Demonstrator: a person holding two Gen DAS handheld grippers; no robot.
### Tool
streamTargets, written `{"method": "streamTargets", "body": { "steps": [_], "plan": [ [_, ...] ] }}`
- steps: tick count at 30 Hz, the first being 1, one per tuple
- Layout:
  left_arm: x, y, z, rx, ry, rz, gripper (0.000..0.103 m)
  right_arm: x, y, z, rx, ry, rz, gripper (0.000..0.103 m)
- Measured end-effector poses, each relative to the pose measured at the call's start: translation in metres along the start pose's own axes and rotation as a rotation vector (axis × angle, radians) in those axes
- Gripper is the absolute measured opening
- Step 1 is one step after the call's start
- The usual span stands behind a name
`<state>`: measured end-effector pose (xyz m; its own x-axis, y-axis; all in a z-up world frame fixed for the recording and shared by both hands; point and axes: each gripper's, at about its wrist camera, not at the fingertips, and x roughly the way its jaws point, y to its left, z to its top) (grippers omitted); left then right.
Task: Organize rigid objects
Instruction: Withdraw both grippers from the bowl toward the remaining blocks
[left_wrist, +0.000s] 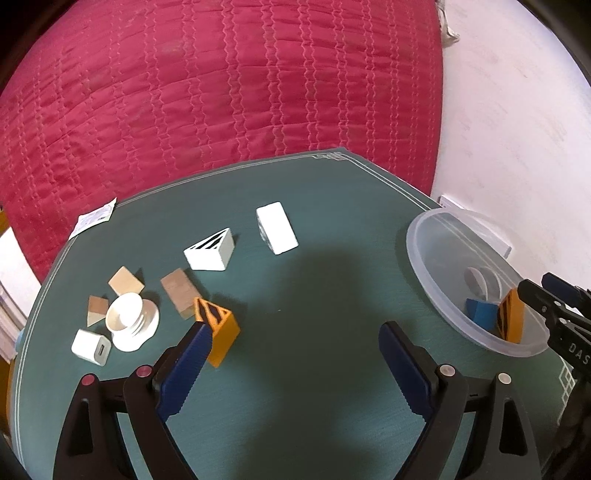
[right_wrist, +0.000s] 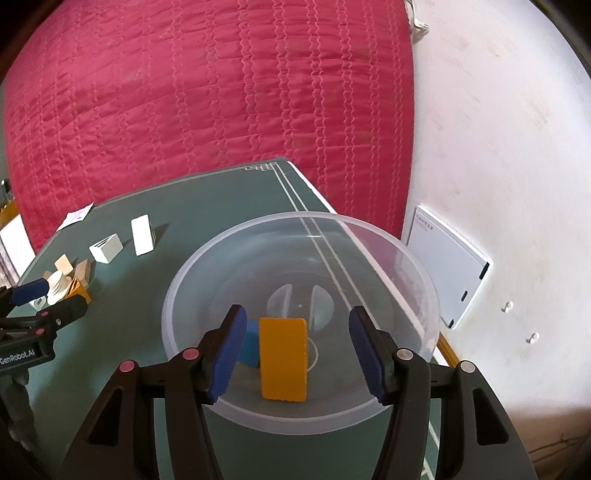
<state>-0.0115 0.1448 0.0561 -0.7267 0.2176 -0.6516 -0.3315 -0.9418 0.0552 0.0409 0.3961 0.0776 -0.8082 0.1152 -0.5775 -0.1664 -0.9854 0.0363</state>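
My left gripper (left_wrist: 295, 332) hangs open and wide over the green table mat (left_wrist: 332, 206). An orange triangular block (left_wrist: 218, 328) lies just outside its left fingertip. Farther left lie a white spool (left_wrist: 129, 321), a white charger cube (left_wrist: 90, 347) and wooden blocks (left_wrist: 179, 291). A white triangular block (left_wrist: 210, 251) and a white rectangular block (left_wrist: 277, 228) lie behind. My right gripper (right_wrist: 298, 325) stands open over the clear plastic bowl (right_wrist: 369, 229). An orange block (right_wrist: 283, 358) rests in the bowl between its fingers, clear of both pads, against a blue piece (right_wrist: 249, 343).
A red quilted bed (left_wrist: 221, 92) rises behind the table. A paper packet (left_wrist: 94, 218) lies at the mat's far left corner. A white flat box (right_wrist: 450, 266) leans by the pale floor to the right of the bowl. The left gripper (right_wrist: 55, 299) shows at the left of the right wrist view.
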Motion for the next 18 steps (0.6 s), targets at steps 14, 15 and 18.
{"method": "streamTargets", "body": {
  "steps": [14, 15, 18],
  "plan": [
    [-0.007, 0.034, -0.01, -0.057, 0.004, 0.034, 0.095, -0.001, 0.031, 0.001, -0.051, 0.021, 0.041, 0.06],
    [-0.007, 0.036, -0.011, -0.061, 0.004, 0.038, 0.095, -0.001, 0.034, 0.002, -0.054, 0.024, 0.048, 0.06],
    [-0.009, 0.043, -0.012, -0.07, 0.003, 0.046, 0.095, -0.001, 0.044, 0.005, -0.064, 0.028, 0.068, 0.06]
  ]
}}
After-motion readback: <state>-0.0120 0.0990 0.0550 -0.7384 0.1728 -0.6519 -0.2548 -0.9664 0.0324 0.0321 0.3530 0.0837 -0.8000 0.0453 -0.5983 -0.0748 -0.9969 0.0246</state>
